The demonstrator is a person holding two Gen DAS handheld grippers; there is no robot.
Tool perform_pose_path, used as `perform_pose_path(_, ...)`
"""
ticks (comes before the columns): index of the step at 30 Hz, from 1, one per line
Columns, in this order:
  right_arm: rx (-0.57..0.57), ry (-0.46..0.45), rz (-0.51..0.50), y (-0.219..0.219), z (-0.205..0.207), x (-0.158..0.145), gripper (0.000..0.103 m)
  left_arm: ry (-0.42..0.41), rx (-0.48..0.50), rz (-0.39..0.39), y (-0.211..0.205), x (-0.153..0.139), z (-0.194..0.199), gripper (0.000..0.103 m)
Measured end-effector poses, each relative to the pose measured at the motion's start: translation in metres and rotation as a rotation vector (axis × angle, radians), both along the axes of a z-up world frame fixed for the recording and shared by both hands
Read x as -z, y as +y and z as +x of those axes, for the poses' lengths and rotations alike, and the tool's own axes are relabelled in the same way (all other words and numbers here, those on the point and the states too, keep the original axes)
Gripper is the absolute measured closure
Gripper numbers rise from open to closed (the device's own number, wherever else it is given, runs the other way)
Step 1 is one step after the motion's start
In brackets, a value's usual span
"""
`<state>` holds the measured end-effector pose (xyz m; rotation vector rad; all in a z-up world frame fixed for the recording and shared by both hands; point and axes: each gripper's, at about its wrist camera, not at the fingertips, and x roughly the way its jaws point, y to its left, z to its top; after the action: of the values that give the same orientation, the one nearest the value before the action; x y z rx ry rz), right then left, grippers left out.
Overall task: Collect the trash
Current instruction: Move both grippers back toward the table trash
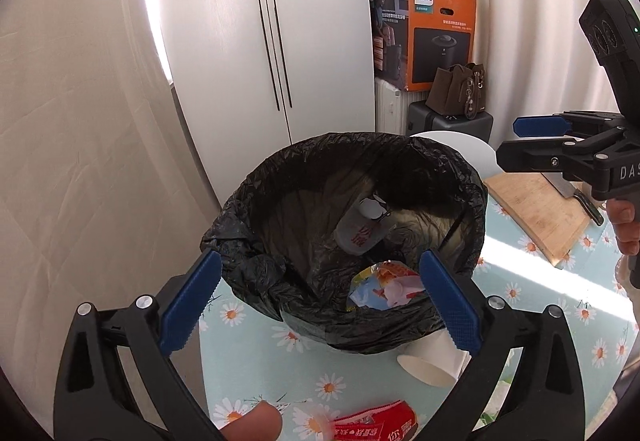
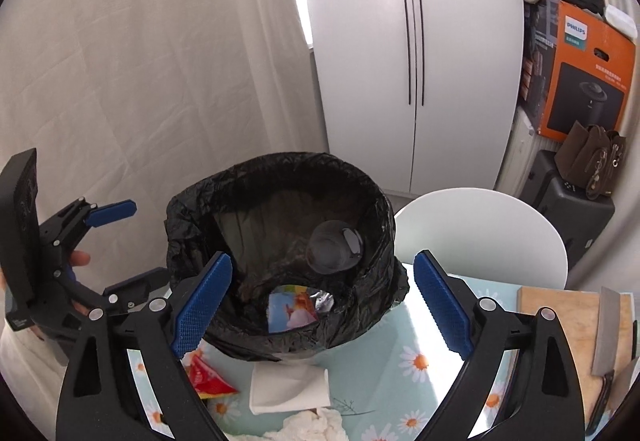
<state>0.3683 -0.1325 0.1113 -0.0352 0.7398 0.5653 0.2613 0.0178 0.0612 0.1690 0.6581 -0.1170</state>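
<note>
Over the bin (image 1: 352,241), both my grippers, left (image 1: 320,305) and right (image 2: 322,305), hang released and empty; a plastic cup, I think (image 2: 334,247), lies inside. Drop step looks done. Next: grab the paper cup (image 1: 432,361) or red wrapper (image 2: 208,377) on the table (image 2: 416,337).

One bin (image 1: 352,177) lined with a black bag stands on the daisy-print table (image 1: 340,385), and two items show inside it: one clear plastic cup (image 2: 334,247) and one colourful wrapper (image 2: 294,311). Loose on the table lie one red wrapper (image 2: 208,379), one paper cup (image 1: 432,363) and one crumpled tissue (image 2: 316,425). One cutting board (image 1: 540,215) carries one cleaver (image 2: 606,333).
</note>
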Motion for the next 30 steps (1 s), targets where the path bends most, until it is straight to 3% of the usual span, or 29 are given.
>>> perform_pose_path(4,0.002,-0.004,-0.014,-0.009,-0.016,-0.001,0.015,0.011,-0.038,0.021,0.005,0.0,-0.017,0.006)
perform_pose_path(9,-0.008,0.015,-0.011,-0.018,-0.036,0.003,0.015,0.053,-0.101,-0.021,0.019,0.006,-0.044,0.006)
perform_pose_path(18,-0.045,0.04,-0.077,-0.018,-0.067,0.027,0.015,0.066,-0.162,-0.004,0.034,0.013,-0.09,0.006)
perform_pose_path(22,-0.061,0.058,-0.091,-0.016,-0.073,0.038,0.015,0.083,-0.196,-0.03,0.045,0.016,-0.103,0.006)
perform_pose_path(30,-0.109,0.098,-0.122,-0.008,-0.082,0.068,0.015,0.136,-0.236,-0.024,0.057,0.043,-0.117,0.006)
